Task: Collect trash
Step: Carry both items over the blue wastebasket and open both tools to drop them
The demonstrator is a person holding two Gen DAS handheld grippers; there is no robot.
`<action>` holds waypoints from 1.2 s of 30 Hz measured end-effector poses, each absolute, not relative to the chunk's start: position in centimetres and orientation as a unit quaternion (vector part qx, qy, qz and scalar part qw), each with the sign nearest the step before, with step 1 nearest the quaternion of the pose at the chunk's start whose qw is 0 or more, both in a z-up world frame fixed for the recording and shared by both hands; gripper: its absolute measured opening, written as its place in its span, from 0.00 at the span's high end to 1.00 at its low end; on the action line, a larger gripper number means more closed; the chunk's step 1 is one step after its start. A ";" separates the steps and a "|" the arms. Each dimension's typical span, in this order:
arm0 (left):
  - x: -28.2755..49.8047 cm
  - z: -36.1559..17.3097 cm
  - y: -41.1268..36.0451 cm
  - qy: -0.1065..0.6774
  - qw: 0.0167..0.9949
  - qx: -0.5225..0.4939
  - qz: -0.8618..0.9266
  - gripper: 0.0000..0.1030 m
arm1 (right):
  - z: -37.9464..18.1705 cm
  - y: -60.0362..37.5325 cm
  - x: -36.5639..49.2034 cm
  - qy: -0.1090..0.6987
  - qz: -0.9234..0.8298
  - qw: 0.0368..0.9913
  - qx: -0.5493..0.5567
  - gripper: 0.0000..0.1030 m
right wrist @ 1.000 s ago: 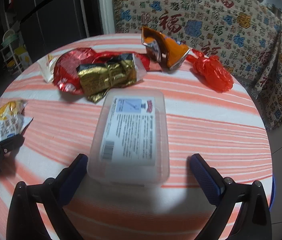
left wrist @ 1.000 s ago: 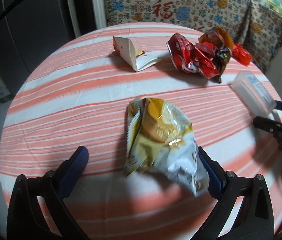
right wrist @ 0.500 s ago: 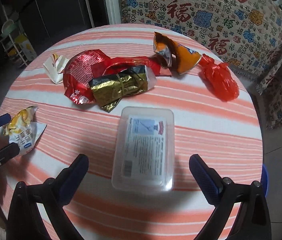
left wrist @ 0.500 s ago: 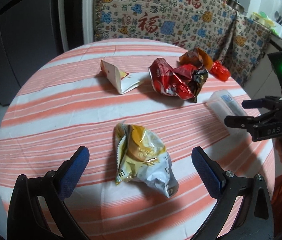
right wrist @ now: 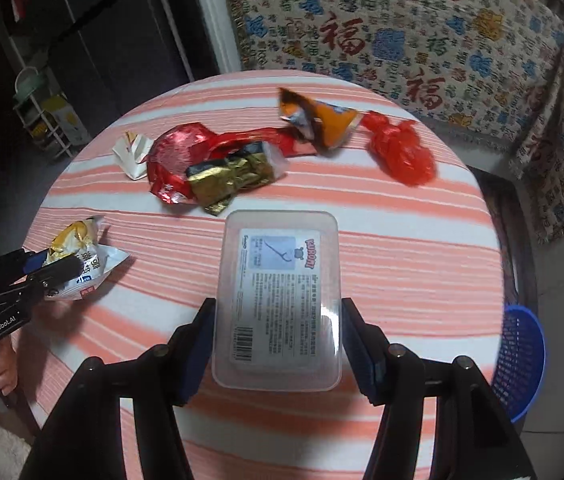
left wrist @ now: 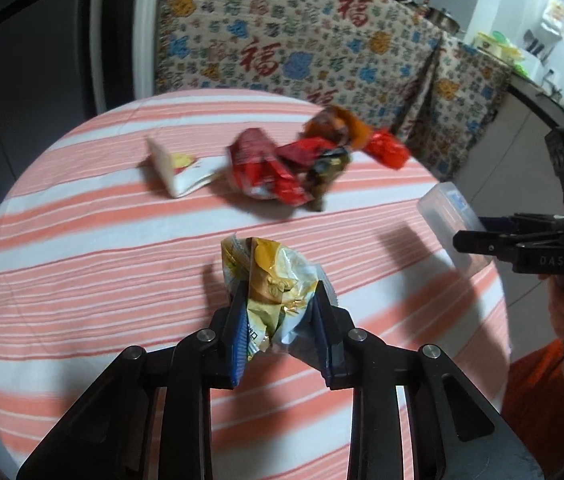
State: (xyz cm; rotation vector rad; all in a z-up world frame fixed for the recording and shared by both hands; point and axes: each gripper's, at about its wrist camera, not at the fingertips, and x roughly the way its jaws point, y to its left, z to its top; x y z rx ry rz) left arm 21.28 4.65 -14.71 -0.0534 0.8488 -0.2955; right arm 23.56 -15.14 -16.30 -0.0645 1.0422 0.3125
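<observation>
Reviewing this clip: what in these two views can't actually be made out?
- Red wrapper pile, left wrist view: motion blur hides print and edges.
- Clear plastic box, right wrist view: label text too small; contents not visible.
- Blue basket, right wrist view: mostly behind the table edge; contents unseen.
- Yellow snack bag, left wrist view: lower part covered by the left claw.
- Right claw: whether the box has left the table is unclear.

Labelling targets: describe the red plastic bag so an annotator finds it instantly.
On the round striped table, look at its far edge nearest the patterned drape. The red plastic bag lies right of the orange wrapper; it is plain, translucent, knotted film, unlike the printed foil wrappers beside it.
</observation>
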 end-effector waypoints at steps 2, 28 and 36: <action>21.0 -14.4 2.3 0.407 0.899 -0.025 -0.160 0.74 | -16.0 -17.2 22.9 0.491 0.143 0.859 -0.017 0.41; 27.8 -18.2 -39.1 0.429 0.826 0.028 -0.364 0.75 | -18.4 -52.2 22.2 0.461 -0.089 0.874 0.124 0.41; 29.5 -23.6 -43.8 0.453 0.814 0.048 -0.361 0.75 | -23.7 -58.0 23.3 0.467 -0.109 0.860 0.174 0.41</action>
